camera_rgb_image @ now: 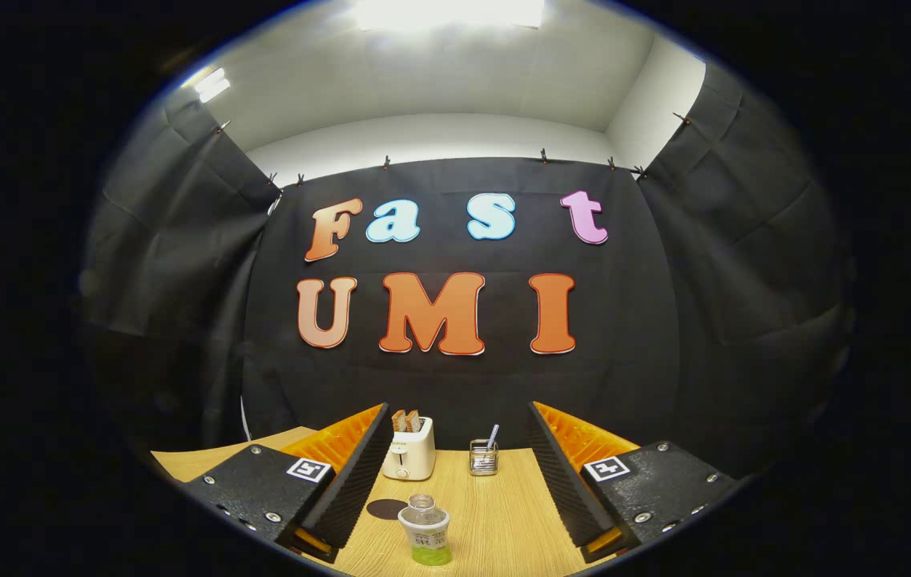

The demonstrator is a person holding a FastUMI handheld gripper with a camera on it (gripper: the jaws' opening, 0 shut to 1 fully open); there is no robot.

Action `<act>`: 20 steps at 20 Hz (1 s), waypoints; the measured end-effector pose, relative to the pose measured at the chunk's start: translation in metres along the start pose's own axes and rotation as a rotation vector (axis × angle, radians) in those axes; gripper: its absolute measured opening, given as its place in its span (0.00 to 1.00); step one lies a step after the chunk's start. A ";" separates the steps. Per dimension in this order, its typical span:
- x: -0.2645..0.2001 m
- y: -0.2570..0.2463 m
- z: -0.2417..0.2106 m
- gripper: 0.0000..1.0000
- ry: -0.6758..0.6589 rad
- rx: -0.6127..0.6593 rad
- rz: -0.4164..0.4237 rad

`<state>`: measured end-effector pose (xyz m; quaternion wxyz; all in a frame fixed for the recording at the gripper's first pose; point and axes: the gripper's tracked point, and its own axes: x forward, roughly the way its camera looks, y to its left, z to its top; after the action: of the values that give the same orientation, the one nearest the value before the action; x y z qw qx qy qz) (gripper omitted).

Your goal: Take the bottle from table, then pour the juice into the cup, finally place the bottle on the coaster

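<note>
- Wood-grain worktop (503, 513) in the gripper view, black cloth booth wall behind it.
- Tool (455, 473) spread wide, nothing between its fingers; black ribbed pads on orange backing, left finger (359, 473), right finger (559, 473).
- Bottle (425, 530) stands upright on the worktop between the fingers, nearer the left one, touching neither. Clear body, pale label, green liquid at the bottom, no cap visible on the neck.
- Dark round coaster (386, 508) lies flat just beside the bottle, towards the left finger.
- Glass cup (484, 457) with a straw-like stick in it sits beyond the fingers, well apart from the bottle.
- Cream toaster (409, 450) holding two slices stands left of the cup, near the wall.
</note>
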<state>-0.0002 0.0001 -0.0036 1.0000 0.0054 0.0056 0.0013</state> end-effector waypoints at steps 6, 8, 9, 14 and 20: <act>0.002 -0.002 -0.004 0.99 0.005 0.006 -0.006; 0.004 -0.006 -0.005 0.99 -0.008 0.017 -0.019; 0.006 -0.007 -0.004 0.99 -0.016 0.028 -0.027; 0.011 -0.006 -0.030 0.99 0.059 0.047 -0.019; 0.012 0.009 -0.067 0.99 0.118 0.006 0.016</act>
<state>0.0106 0.0094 -0.0706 0.9978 0.0083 0.0643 0.0098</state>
